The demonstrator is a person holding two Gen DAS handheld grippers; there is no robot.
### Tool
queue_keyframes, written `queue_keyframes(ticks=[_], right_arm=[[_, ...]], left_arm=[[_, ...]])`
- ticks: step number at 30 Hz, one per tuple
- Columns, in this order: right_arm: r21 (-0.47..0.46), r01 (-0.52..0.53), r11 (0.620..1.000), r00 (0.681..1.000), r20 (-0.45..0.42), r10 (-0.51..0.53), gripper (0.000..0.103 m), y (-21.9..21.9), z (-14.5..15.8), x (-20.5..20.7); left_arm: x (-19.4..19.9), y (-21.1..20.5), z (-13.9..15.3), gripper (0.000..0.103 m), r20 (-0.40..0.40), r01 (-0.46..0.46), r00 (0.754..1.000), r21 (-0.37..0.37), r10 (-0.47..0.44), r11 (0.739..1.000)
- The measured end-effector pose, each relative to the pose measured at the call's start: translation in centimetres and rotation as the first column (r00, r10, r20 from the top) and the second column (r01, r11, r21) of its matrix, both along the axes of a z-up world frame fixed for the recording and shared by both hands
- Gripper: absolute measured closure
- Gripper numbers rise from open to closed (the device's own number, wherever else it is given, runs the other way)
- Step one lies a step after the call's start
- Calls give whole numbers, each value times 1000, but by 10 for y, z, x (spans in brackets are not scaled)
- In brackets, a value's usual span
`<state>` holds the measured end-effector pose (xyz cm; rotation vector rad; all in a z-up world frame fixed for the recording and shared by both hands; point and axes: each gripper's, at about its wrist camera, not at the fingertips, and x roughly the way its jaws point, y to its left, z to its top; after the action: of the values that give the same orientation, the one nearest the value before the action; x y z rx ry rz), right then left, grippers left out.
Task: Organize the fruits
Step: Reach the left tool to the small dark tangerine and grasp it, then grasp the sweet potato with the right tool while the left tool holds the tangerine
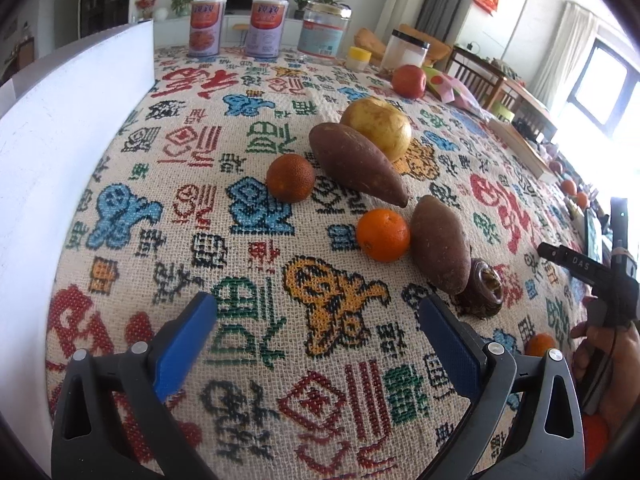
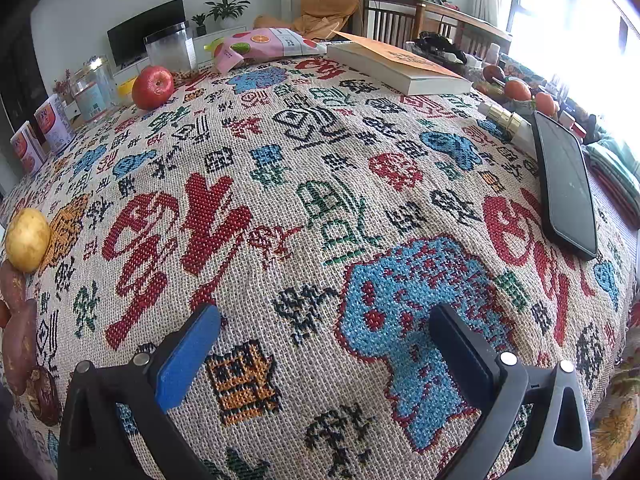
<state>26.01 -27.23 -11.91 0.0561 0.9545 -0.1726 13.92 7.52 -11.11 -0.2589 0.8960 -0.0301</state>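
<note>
Blue-padded left tool (image 1: 316, 322) agape (empty), right tool (image 2: 326, 330) likewise

Bright window (image 2: 568, 20) glare at right, strong fisheye distortion, dark corners.

Left wrist: we look low and close over the patterned cloth (image 1: 248, 216), facing the cans and television.
Right wrist: we look low across barer cloth toward the book (image 2: 400, 66) and window.
Shared: red apple (image 1: 408, 81), yellow fruit (image 2: 27, 239), sweet potatoes.
</note>
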Motion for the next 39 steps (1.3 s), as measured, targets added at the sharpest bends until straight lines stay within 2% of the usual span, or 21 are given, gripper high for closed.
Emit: queue_keyframes(ticks=[2,6,10,12,15,18,20,27,34,38,39], right_arm=[[0,0,1000,1000,0,0,0,0,0,0],[0,0,1000,1000,0,0,0,0,0,0],[0,0,1000,1000,0,0,0,0,0,0],[0,0,1000,1000,0,0,0,0,0,0],[0,0,1000,1000,0,0,0,0,0,0],[0,0,1000,1000,0,0,0,0,0,0],[0,0,1000,1000,0,0,0,0,0,0],[-1,1,1000,1000,1,-1,0,0,0,0],[0,0,1000,1000,2,0,0,0,0,0],[54,11,998,999,30,-13,1,-6,7,-6],[78,-7,997,999,52,3,6,-7,12,-9]], left_arm=[[6,7,4,2,-13,4,1000,-33,-4,999],[30,23,20,2,16,-62,998,-56,63,996],[67,20,12,3,-27,-45,999,15,46,999],[78,22,3,5,-56,-47,997,26,49,999],[82,23,-1,13,-42,-56,997,61,59,997],[82,24,-1,35,-26,-45,999,88,48,995],[80,23,0,74,-16,-11,1000,89,12,996],[55,30,5,74,2,-38,999,81,37,996],[22,34,14,74,20,-67,998,28,67,997],[2,37,28,74,36,-68,997,0,68,998],[-3,36,33,74,43,-64,997,-1,64,998]])
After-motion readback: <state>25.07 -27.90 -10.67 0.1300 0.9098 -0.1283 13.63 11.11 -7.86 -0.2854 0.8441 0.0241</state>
